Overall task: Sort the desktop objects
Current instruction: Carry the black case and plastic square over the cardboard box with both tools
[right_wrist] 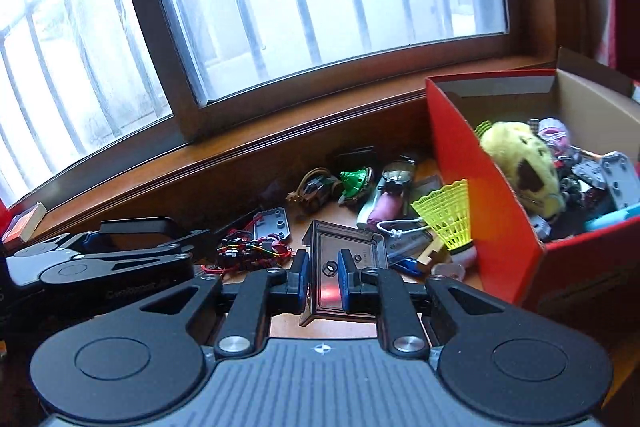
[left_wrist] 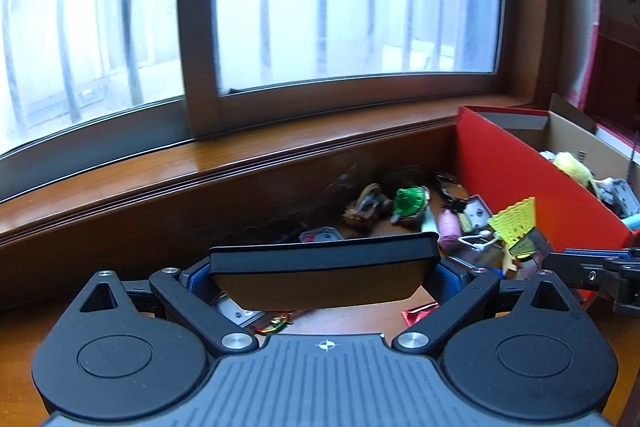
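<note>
box: red carton [right_wrist: 500, 195] at right of the desk [left_wrist: 24, 339], open top, already holding a fair load, e.g. yellow plush [right_wrist: 520, 159], grey plastic parts [right_wrist: 616, 179], sth blue at the near edge. Reads as the sorted pile.
left gripper [left_wrist: 320, 273]: jaws clamped on a flat black case [left_wrist: 320, 267], wide grip, blue pads [left_wrist: 446, 277] pressing its two ends. Case is up off the desk, level, w/ the loose clutter beyond it.
right gripper [right_wrist: 323, 277]: jaws nearly together, pinching a dark rectangular tray-like part [right_wrist: 344, 251] by a thin wall. Part stands tilted, above the desk, left of the box, not over it yet.
done so far: box partly filled; two more items in hand, one per gripper.
left on desk: green toy [right_wrist: 354, 181], brownish toy car [right_wrist: 314, 189], yellow shuttlecock [right_wrist: 450, 215] touching the box's outer wall, pink item [right_wrist: 386, 209], wire bundle w/ red/green leads [right_wrist: 252, 253], grey perforated plate [right_wrist: 272, 223], small white clip [right_wrist: 400, 227], magnifier-like item [right_wrist: 396, 173]. Others too blurred to name.
progress, est.: roughly mid-task. Approx as much out as in, judging by the heap still beside the box.
next, prob.: carry both held items over the rim and drop; black case is wide, may need angling to fit among the contents.
unclear: whether the case belongs in this box or elsewhere; can't tell from here.
</note>
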Action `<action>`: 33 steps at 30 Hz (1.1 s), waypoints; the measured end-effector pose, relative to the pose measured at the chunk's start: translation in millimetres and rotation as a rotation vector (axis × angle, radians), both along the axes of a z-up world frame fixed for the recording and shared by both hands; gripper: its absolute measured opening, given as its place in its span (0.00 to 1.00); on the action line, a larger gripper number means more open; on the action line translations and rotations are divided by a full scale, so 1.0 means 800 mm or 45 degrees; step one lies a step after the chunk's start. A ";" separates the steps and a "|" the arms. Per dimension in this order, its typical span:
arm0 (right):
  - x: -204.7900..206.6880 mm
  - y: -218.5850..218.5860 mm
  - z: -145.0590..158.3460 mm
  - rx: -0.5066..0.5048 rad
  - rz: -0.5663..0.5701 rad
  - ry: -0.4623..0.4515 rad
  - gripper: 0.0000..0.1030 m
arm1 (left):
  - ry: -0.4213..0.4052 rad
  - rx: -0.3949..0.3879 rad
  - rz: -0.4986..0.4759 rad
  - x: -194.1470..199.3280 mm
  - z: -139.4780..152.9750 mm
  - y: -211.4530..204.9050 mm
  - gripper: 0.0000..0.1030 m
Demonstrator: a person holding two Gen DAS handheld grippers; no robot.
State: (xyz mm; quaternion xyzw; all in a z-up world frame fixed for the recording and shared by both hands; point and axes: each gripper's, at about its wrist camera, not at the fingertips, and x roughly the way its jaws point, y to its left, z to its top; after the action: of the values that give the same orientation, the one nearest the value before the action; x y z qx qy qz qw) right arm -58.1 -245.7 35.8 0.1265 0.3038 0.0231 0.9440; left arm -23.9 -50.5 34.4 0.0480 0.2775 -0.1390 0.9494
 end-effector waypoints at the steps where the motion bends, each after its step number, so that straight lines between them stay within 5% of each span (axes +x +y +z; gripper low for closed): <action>1: -0.003 -0.001 0.000 0.003 0.004 -0.007 0.16 | 0.000 0.005 -0.001 -0.001 0.000 -0.002 0.96; 18: 0.011 -0.070 0.028 0.017 0.235 -0.118 0.16 | -0.009 0.024 0.161 0.002 0.012 -0.069 0.96; 33: 0.034 -0.184 0.042 0.089 0.276 -0.200 0.16 | -0.062 0.023 0.200 0.015 0.039 -0.159 0.96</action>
State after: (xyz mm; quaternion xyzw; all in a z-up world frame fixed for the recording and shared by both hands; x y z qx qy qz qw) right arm -30.9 -392.9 69.5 0.1236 0.2397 0.1455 0.9519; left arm -11.5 -177.6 65.8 0.0381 0.2585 -0.0604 0.9634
